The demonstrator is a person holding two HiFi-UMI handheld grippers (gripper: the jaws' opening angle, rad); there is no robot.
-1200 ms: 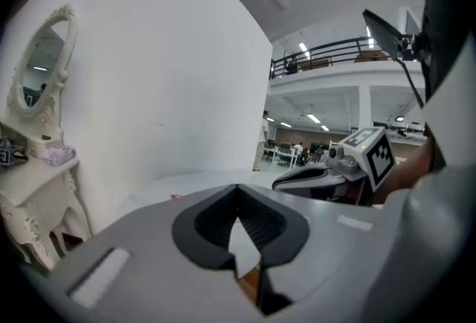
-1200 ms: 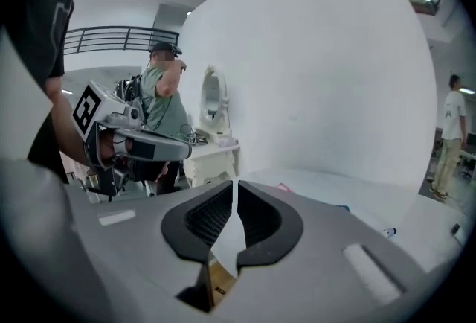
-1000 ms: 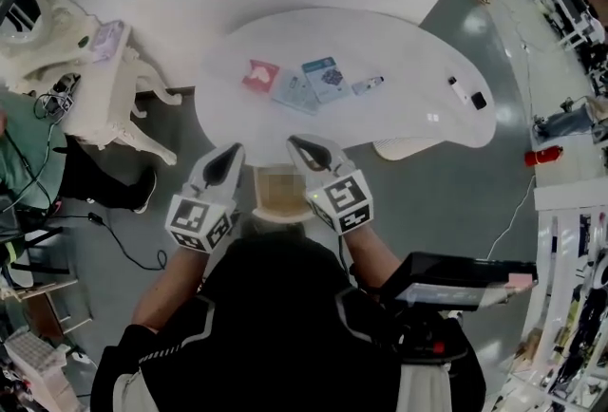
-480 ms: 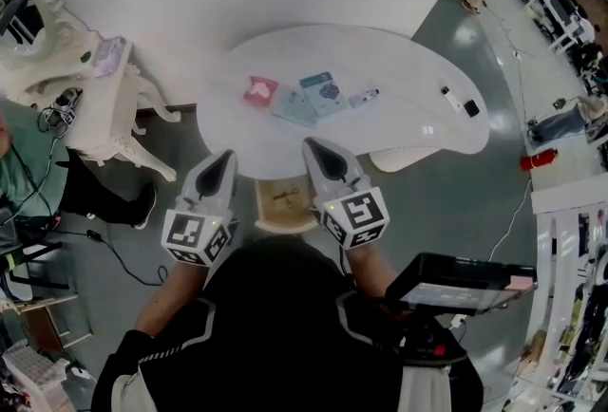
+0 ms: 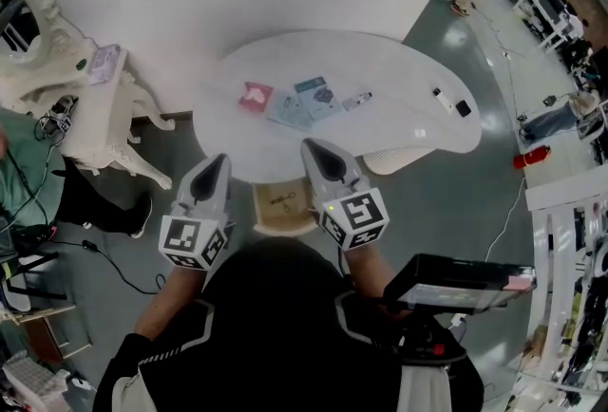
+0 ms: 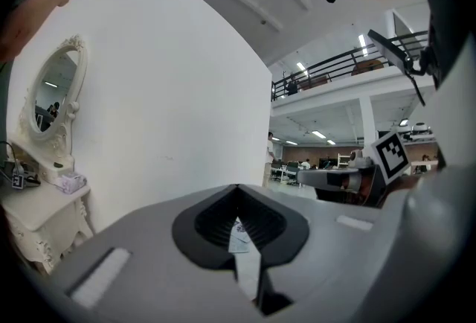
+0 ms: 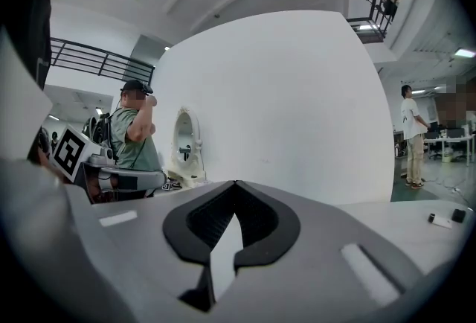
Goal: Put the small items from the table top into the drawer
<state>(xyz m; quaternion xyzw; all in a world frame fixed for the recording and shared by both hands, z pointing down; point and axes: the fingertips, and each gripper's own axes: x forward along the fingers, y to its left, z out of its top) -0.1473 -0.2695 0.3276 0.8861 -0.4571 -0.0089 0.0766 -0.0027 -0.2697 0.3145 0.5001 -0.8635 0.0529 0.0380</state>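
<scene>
So the drawer (image 5: 269, 216) is pulled open under the near edge of the white worktop (image 5: 399, 130), and there's one small dark thing (image 5: 282, 201) lying in it, too tiny to say what it is. The left hand-held gripper (image 5: 217, 161) hangs just left of the drawer and the right hand-held gripper (image 5: 312, 146) just right of it, both pointing toward the worktop. Both are pressed together with nothing pinched: in the left gripper view (image 6: 238, 187) the tips meet, same in the right gripper view (image 7: 236, 184).

The rest of the small stuff sits on the worktop, beyond the drawer: a red packet (image 5: 255, 95) up and a bit left of it, two pale blue cards (image 5: 318, 94) straight beyond it and overlapping each other, and a little tube (image 5: 357, 101) up and to the right. Way further right of the drawer, near the worktop's far end, are a white bit (image 5: 442, 97) and a black bit (image 5: 463, 107) side by side. Far left of the drawer stands an ornate white side table (image 5: 95, 106)
</scene>
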